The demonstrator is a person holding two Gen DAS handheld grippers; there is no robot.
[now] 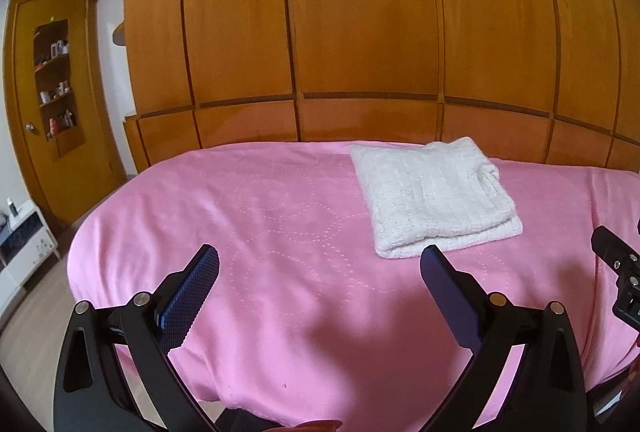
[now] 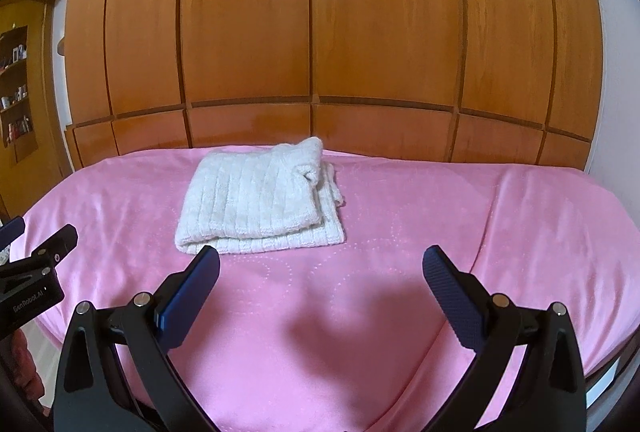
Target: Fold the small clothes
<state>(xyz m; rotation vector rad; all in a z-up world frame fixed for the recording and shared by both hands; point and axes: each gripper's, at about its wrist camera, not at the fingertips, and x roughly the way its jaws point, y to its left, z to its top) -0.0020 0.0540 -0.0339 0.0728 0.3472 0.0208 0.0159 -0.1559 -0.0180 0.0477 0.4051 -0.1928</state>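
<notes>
A white knitted garment [image 1: 432, 196] lies folded in a flat square on the pink bedspread [image 1: 260, 232], toward the far side. It also shows in the right wrist view [image 2: 256, 200]. My left gripper [image 1: 320, 260] is open and empty, held above the bed's near part, with the garment ahead and to its right. My right gripper [image 2: 320, 260] is open and empty, with the garment ahead and to its left. Each gripper's body shows at the edge of the other's view: the right gripper [image 1: 620, 272] and the left gripper [image 2: 36, 264].
A wooden wardrobe wall [image 1: 360, 32] stands right behind the bed. A wooden door with a shelf niche [image 1: 56, 84] is at the left. A white low cabinet [image 1: 24, 236] stands on the floor left of the bed. The pink bedspread [image 2: 440, 212] drops off at the near edge.
</notes>
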